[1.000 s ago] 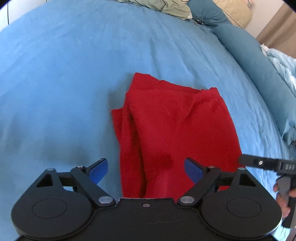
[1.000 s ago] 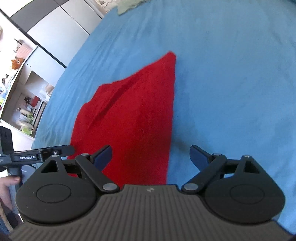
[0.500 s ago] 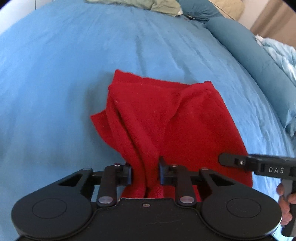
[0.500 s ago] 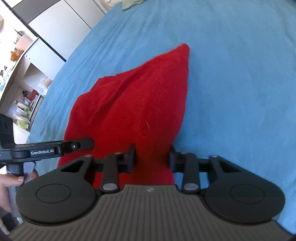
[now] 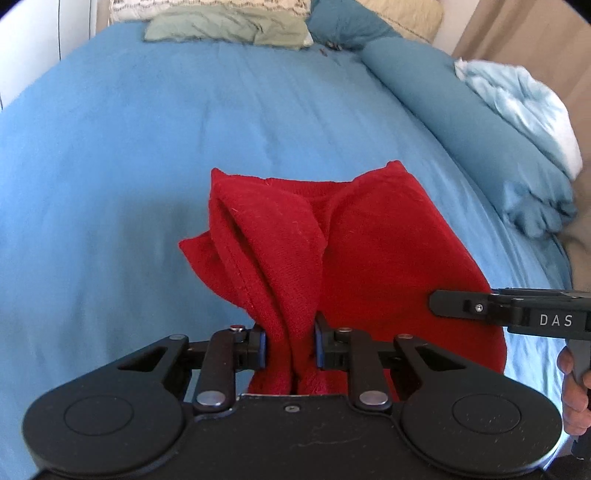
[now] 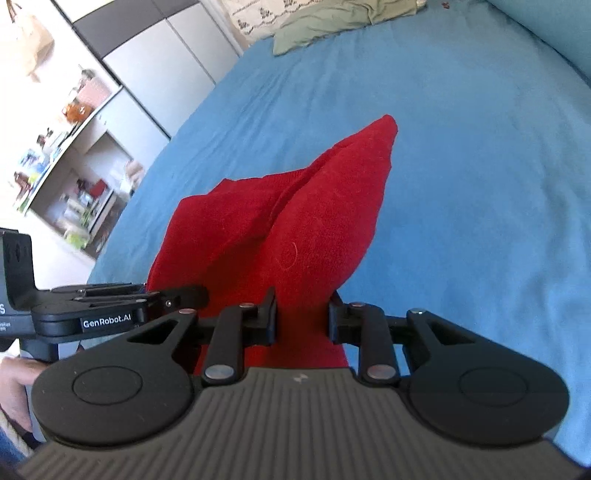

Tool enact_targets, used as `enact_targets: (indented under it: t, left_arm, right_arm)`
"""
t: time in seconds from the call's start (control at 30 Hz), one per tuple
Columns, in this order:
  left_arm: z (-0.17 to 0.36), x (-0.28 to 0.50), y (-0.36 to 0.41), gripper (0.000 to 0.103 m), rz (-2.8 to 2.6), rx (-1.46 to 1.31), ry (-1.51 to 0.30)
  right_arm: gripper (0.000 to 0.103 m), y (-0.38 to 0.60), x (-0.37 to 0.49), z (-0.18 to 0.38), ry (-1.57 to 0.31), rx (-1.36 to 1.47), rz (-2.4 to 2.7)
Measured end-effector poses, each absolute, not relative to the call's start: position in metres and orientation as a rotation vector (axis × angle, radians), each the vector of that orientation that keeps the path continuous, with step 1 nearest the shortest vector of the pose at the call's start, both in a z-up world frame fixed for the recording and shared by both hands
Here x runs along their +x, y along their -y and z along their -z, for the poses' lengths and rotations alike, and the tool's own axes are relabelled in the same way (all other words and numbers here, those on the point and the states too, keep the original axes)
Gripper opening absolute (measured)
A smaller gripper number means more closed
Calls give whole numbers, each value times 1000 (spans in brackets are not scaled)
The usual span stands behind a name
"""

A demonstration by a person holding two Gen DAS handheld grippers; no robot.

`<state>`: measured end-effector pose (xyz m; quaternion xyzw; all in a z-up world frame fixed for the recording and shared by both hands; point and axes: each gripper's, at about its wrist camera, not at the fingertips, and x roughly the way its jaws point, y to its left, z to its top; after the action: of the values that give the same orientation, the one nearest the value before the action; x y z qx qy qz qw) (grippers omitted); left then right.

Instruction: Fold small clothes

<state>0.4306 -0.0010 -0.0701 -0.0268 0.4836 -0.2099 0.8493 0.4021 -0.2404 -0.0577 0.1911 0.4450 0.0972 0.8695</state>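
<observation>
A small red knit garment point(image 5: 369, 251) lies partly on the blue bed sheet point(image 5: 147, 147), its near edge lifted. My left gripper point(image 5: 289, 341) is shut on the garment's near left edge, the cloth bunched between its jaws. My right gripper point(image 6: 302, 319) is shut on the near right edge of the same garment point(image 6: 295, 229). The far corners rest on the sheet point(image 6: 480, 184). The right gripper also shows at the right edge of the left wrist view point(image 5: 443, 306), and the left gripper at the left edge of the right wrist view point(image 6: 192, 295).
Green and patterned pillows point(image 5: 229, 26) lie at the bed's head. A rolled blue duvet point(image 5: 461, 122) and a pale blue blanket point(image 5: 524, 103) run along the right side. White cupboards and cluttered shelves point(image 6: 74, 177) stand to the left of the bed.
Both grippers went from open to shut on the garment's near edge, then lifted it. The cloth now hangs bunched and raised off the sheet.
</observation>
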Motion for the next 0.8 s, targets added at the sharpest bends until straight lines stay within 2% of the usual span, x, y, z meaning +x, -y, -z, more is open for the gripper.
enact_targets:
  t: [0.2,0.27,0.3,0.37,0.43,0.47,0.5,0.53,0.63,0.8]
  left_arm:
    - [133,374,33,29,403,-47,-1084]
    - [142,363,39,46,366,17,-1048]
    - [142,360,38,49,359,27,-1023]
    - [138,356,38,77,310,64,-986]
    - [130,350,36,86,277,90,-938]
    - [126,349,32,89,258,102,-921]
    - [125,346,26,91,240,117,-912]
    - [124,347,23,92,216,138,-903]
    - [137,339,10,93,174,187,-864]
    - [167,332,-1,96,153,151,-802]
  right_arm:
    - [42,277,334,111,-1005,427,-142]
    - [48,286,321,134,-998,423,-120]
    - [54,288,317,141,-982,424,-117]
    - [66,288,313,147,-953,437,-111]
    - [82,287,309,139,-932,407,-114]
    - [86,285,305,131,-902,374,-105]
    - [99,288,303,126,-878,348,-90]
    - [103,288,299,121,-847,312,-60]
    - [103,292,294,125,-819,213,-4]
    - [103,302,290,168,-803,165,-6]
